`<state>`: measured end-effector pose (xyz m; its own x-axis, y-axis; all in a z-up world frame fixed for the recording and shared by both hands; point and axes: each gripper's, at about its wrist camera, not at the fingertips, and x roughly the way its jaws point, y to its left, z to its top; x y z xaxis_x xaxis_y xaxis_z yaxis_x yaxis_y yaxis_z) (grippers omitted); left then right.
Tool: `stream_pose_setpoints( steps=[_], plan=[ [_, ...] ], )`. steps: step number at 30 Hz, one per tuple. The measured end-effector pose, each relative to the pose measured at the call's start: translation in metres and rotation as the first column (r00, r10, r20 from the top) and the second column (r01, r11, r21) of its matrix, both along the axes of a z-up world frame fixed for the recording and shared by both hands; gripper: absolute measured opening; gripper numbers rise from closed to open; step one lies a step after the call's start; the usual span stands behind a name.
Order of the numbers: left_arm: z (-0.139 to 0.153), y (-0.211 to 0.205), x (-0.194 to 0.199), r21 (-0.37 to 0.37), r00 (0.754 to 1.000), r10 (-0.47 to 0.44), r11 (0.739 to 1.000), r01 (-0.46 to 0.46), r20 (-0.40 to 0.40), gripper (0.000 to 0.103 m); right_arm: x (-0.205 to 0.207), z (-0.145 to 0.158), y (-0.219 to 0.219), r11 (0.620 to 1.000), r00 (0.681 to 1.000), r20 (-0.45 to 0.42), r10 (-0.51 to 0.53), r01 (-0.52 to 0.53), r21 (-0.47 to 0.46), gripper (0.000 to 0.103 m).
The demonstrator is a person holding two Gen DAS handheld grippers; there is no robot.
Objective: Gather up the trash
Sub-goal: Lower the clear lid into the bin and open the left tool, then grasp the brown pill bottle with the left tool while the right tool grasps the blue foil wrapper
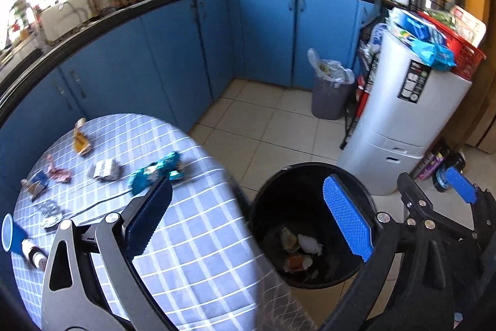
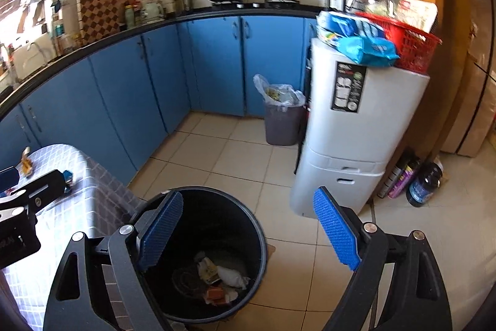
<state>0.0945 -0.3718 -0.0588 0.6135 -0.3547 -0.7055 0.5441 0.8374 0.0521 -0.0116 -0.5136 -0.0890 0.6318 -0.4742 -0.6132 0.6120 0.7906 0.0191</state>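
Left gripper [image 1: 248,217] sat nearest the lens, its fingers [image 1: 347,222] spread wide with nothing between them; one finger hung over the table [image 1: 198,238], the other over the black bin [image 1: 310,225]; right gripper [image 2: 248,227] likewise gaped wide and held nothing, its left finger over the bin's [image 2: 201,253] rim and its right finger over the floor tiles [image 2: 241,157].

Bin stood on the floor just beside the table's edge; inside lay a few crumpled scraps [image 2: 220,278] (white, yellowish and orange pieces, not identifiable further).

Trash remaining on the checked cloth, left wrist view: teal wrapper [image 1: 158,171] just beyond the left finger's tip; grey-white crumpled wrapper [image 1: 105,169] beside it; yellow wrapper [image 1: 81,141] farther back; pink scrap [image 1: 59,172] and a brown-and-blue packet [image 1: 34,185] toward the left edge; silvery foil piece [image 1: 49,211] nearer; a blue cup [image 1: 11,233] and a small bottle [image 1: 34,255] lay on their sides at the near-left edge.

Beyond: grey lined bin [image 2: 283,117] against the blue cabinets [image 2: 124,89]; white storage tower [image 2: 347,129] carrying a red basket [image 2: 409,42].
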Motion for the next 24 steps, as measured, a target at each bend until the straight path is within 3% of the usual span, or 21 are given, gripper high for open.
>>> stream_pose_setpoints(
  steps=[12, 18, 24],
  plan=[
    [0.003, 0.109, 0.011, 0.000, 0.974, 0.224, 0.974, -0.224, -0.011, 0.097, 0.025, 0.013, 0.080, 0.983, 0.983, -0.003, 0.182, -0.182, -0.005, 0.084],
    [0.000, 0.178, 0.016, -0.004, 0.936, 0.351, 0.936, -0.351, -0.009, 0.097, 0.041, 0.019, 0.130, 0.960, 0.960, -0.017, 0.278, -0.279, -0.017, 0.084],
    [-0.022, 0.244, 0.030, 0.013, 0.879, 0.472, 0.881, -0.472, -0.068, 0.097, 0.058, 0.017, 0.173, 0.936, 0.935, -0.042, 0.352, -0.353, -0.007, 0.084]
  ],
)
